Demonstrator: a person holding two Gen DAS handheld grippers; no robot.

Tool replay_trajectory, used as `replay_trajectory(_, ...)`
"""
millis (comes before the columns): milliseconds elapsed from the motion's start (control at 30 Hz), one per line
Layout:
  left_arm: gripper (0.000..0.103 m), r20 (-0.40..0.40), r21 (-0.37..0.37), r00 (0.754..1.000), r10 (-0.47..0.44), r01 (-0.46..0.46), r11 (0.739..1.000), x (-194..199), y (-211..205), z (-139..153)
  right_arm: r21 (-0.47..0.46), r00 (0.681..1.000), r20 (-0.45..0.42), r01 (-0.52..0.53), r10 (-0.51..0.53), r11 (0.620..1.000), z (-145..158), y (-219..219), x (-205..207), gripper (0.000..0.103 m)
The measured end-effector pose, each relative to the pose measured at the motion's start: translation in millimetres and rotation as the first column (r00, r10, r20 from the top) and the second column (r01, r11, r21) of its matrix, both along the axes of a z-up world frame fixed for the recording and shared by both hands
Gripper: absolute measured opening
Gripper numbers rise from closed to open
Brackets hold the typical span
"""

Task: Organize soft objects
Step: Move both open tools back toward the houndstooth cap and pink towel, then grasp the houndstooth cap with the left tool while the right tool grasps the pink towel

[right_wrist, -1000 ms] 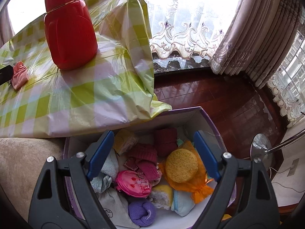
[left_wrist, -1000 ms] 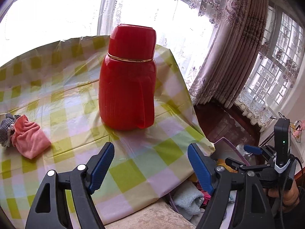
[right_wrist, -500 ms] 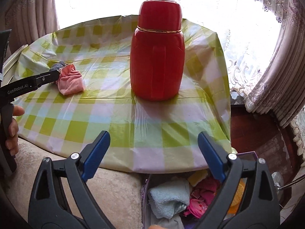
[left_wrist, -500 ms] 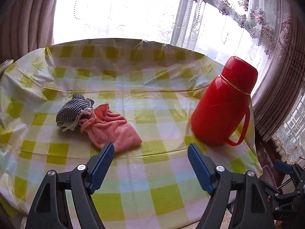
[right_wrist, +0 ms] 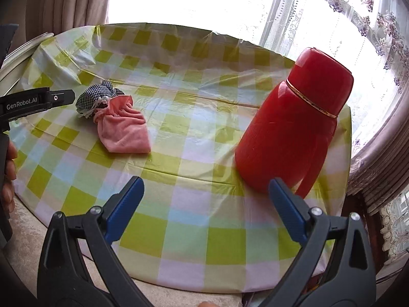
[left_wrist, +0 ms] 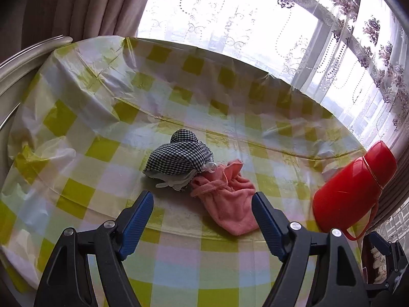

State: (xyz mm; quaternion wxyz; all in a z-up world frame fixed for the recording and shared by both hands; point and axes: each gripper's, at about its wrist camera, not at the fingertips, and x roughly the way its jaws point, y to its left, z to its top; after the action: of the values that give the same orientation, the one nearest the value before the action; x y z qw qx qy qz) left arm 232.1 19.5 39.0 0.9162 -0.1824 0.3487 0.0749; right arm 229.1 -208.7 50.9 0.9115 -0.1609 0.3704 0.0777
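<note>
Left gripper [left_wrist: 202, 211] hangs wide and empty before the pink towel pouch [left_wrist: 228, 204], touching the checked cloth bundle [left_wrist: 179, 157] mid-table; right gripper [right_wrist: 205, 204] spreading, empty — light, floppy fabric, so pinch its bunched neck.

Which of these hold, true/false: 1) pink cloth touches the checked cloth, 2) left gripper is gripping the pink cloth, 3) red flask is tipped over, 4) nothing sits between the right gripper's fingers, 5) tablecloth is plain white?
1) True: the pink cloth lies against the checked cloth.
2) False: the left gripper is open and holds nothing; the pink cloth lies on the table ahead of its fingers.
3) False: the red flask stands upright on its base.
4) True: the right gripper is empty, its jaws opening.
5) False: the tablecloth is checked in green, white and pale colours.
</note>
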Motion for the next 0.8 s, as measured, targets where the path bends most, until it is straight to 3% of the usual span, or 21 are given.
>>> replay_trajectory(167,0.080,-0.028,-0.015,1.000,0.012,-0.012,1.000,22.0,26.7,-7.7,0.032,0.998,-0.036,-0.045,0.046,0.998,-10.4,27.6,19.6,0.099)
replay_trajectory(367,0.080,-0.047,-0.099,0.998,0.043,-0.047,0.994,48.8,57.5,-18.8,0.130,0.987,-0.119,-0.091,0.107,0.987,-29.7,55.8,45.6,0.099)
replay_trajectory(533,0.080,-0.062,-0.178,0.998,0.019,-0.029,0.984,75.1,74.5,-31.0,0.160,0.983,-0.137,-0.097,0.120,0.982,-40.9,73.0,66.6,0.099)
replay_trajectory(800,0.080,-0.096,-0.222,0.995,0.003,-0.024,0.975,105.8,88.9,-54.9,0.182,0.969,-0.170,-0.150,0.181,0.972,-59.0,102.7,95.9,0.099)
